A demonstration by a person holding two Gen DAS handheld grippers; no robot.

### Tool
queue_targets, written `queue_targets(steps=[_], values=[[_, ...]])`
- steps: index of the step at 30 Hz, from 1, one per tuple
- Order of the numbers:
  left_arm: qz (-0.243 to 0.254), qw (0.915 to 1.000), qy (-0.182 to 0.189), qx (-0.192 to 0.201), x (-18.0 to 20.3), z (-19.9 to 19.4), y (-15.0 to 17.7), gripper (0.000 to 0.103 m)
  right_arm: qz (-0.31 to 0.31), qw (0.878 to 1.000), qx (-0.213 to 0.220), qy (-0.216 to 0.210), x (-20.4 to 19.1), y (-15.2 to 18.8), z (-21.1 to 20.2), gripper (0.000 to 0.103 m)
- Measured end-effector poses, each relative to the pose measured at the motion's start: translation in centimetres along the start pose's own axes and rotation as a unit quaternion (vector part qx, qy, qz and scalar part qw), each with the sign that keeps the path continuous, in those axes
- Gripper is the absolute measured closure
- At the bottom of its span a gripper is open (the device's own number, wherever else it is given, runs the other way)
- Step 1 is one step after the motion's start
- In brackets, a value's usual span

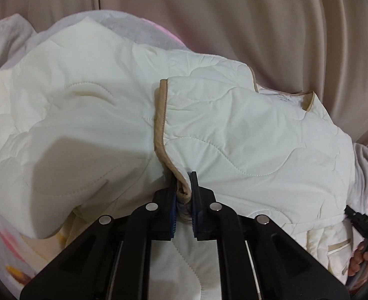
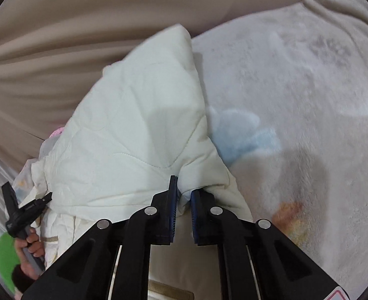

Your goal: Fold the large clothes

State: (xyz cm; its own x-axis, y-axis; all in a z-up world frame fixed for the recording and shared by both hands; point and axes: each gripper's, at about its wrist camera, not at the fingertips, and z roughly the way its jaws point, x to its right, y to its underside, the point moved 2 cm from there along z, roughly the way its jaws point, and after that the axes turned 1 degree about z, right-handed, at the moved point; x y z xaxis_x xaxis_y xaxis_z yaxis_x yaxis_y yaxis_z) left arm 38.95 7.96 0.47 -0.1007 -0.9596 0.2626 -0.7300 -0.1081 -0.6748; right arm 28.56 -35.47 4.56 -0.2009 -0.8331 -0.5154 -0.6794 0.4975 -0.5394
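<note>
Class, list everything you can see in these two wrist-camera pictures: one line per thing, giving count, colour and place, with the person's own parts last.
Quilted jacket: one, cream-white with tan edge binding, heaped on the blanket, pinched at two spots by the grippers.
Fleece blanket: one, pale grey with blue and orange prints, spread under the jacket.
Curtain: one, beige, hanging in folds behind the heap.
Pink fabric: one patch, behind the jacket; what it belongs to cannot be told.
Green object: one, bright green, bottom-left edge of the right wrist view, unidentifiable.
Left gripper: one, black with blue pads, shut on the jacket's tan-bound edge.
Right gripper: one, black with blue pads, shut on a jacket fold.
Hand: one, around the left gripper's handle.
</note>
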Motion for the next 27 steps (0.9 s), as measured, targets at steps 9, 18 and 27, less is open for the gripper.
queue_targets(steps=[9,18,27], values=[[0.009,0.9998,-0.008,0.016,0.8,0.9,-0.2,0.092,-0.090,0.983,0.109,0.114,-5.4,-2.0,-7.5,0.089],[0.017,0.9996,-0.008,0.022,0.2,0.0,0.3,0.092,-0.169,0.980,0.079,0.071,-11.1,-5.5,1.4,0.085],[-0.024,0.9984,0.040,0.033,-1.4,-0.5,0.1,0.084,-0.077,0.988,0.084,0.103,-4.0,-6.2,3.8,0.103]])
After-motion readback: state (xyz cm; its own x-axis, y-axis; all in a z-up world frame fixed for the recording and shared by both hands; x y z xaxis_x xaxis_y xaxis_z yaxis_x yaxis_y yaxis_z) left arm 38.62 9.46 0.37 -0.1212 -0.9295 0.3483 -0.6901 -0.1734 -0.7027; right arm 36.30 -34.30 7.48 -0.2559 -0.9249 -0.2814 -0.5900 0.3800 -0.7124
